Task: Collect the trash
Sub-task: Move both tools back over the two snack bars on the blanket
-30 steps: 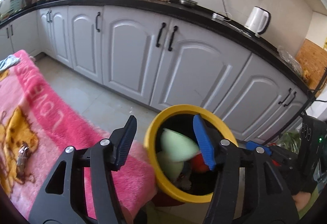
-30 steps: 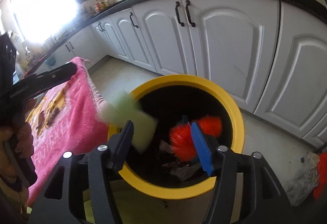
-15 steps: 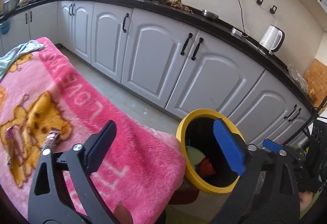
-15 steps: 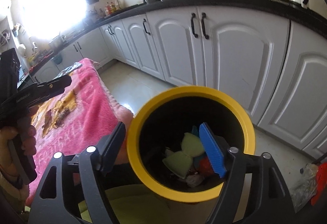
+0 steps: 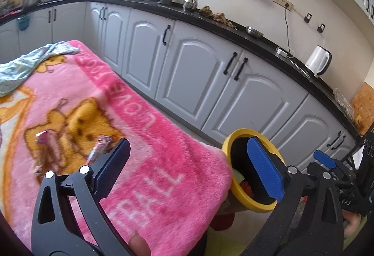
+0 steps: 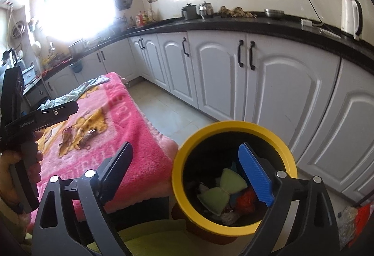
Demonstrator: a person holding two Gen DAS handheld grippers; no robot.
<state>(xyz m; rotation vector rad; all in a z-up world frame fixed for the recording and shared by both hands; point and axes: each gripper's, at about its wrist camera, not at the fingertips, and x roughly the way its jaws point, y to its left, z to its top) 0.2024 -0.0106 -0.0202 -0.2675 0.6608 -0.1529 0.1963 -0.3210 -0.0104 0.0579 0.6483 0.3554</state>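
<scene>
A yellow-rimmed black bin (image 6: 236,129) stands at the corner of a pink blanket (image 6: 121,139); it also shows in the left wrist view (image 5: 236,139). Inside lie a pale green wrapper (image 6: 222,190) and red trash (image 6: 245,201). Candy wrappers (image 5: 100,146) lie on the blanket (image 5: 152,181), just beyond my open, empty left gripper (image 5: 187,169). They show small in the right wrist view (image 6: 86,135). My right gripper (image 6: 187,176) is open and empty above the bin's near-left rim. The left gripper (image 6: 46,115) shows at the left there.
White cabinets (image 5: 210,83) under a black counter (image 5: 257,43) run behind. A crumpled pale cloth (image 5: 28,62) lies at the blanket's far end. A white kettle (image 5: 319,63) stands on the counter. Bagged items (image 6: 355,218) lie on the floor, right of the bin.
The green wrapper has dropped into the bin. My left gripper has swung from over the bin to over the blanket. Both cameras have pulled back and up.
</scene>
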